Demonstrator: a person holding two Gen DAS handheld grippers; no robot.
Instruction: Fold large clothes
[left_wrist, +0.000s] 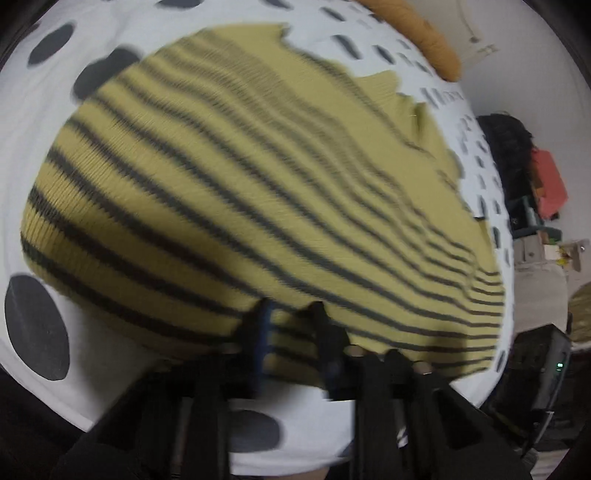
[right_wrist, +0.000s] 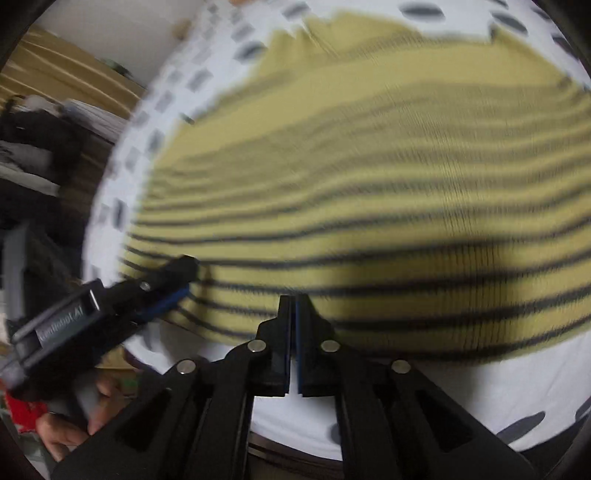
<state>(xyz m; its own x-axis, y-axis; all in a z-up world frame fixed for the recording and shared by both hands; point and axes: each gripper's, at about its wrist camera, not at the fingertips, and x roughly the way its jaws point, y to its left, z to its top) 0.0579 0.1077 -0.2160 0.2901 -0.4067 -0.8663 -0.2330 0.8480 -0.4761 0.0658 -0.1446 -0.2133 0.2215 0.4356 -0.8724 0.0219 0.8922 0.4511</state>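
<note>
Two grippers at the near hem of a yellow striped sweater (left_wrist: 258, 177): left gripper (left_wrist: 291, 314) jaws narrow with hem fabric between them, right gripper (right_wrist: 294, 306) jaws pressed together (whether on cloth, can't tell). Sweater lies flat on the spotted bedsheet (left_wrist: 37, 325), stripes running along its near edge, length running away.

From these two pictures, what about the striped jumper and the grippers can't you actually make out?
- Yellow knitted garment with dark stripes: motion blur in both views hides sleeves and folds.
- Left hand-held gripper: in the left wrist view, its tips sit at the hem; blur hides whether they pinch it.
- Right hand-held gripper: shut, with its tips at the hem; any cloth between them is too small to see.
- White dotted sheet: cut off by the lens edge.
</note>
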